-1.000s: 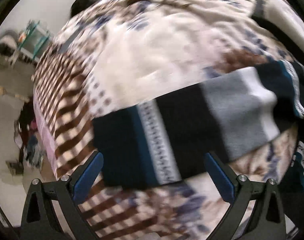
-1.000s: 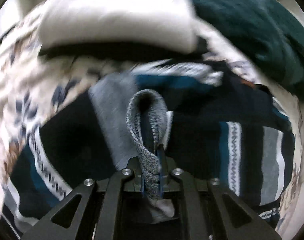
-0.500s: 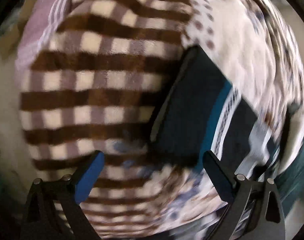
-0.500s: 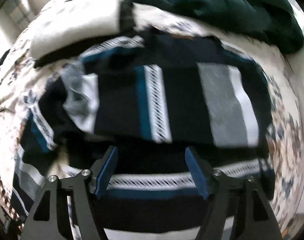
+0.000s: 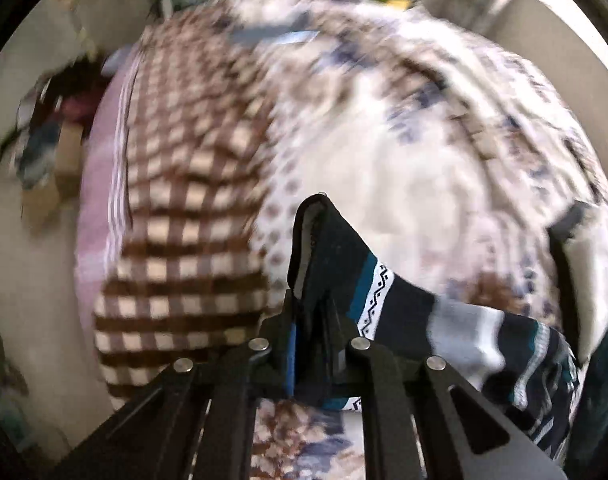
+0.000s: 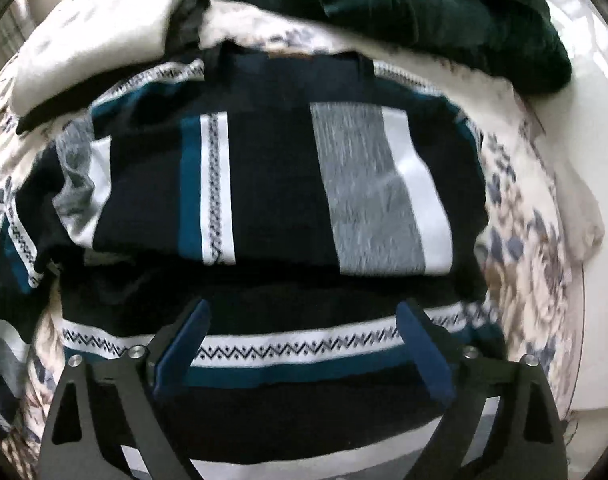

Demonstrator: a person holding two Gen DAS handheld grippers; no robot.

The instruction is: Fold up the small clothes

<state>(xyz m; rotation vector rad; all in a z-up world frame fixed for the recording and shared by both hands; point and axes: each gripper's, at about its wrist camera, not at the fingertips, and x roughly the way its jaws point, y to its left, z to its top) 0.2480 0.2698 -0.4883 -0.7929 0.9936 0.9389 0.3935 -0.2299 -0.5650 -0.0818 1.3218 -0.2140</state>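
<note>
Between the pads of the left claw [image 5: 310, 344] a fold of the striped sweater [image 6: 272, 184] is pinched tight: the navy knit rises out of the clamped jaws in a soft peak, and the rest trails off to the right over the bedspread [image 5: 424, 168], its teal, white zigzag and grey bands sagging as they go. Over the bed, the right claw [image 6: 302, 340] hangs above the body of the same sweater with its jaws opening wide and nothing between them; the near zigzag band lies flat below the blue pads, untouched. The garment lies partly folded on the floral bedspread, one panel doubled over the middle, a loose end bunched at the left. A dark green garment [image 6: 444, 12] and a cream one [image 6: 92, 20] lie beyond it at the far side. It looks light, limp and thick enough to hold a crease poorly, so it will probably drape and slide rather than keep shape when lifted from one point. A hem, cuff or folded edge seems the best hold, taken at two corners so the panel travels flat; the checked blanket [image 5: 184, 200] lies to the left.
</note>
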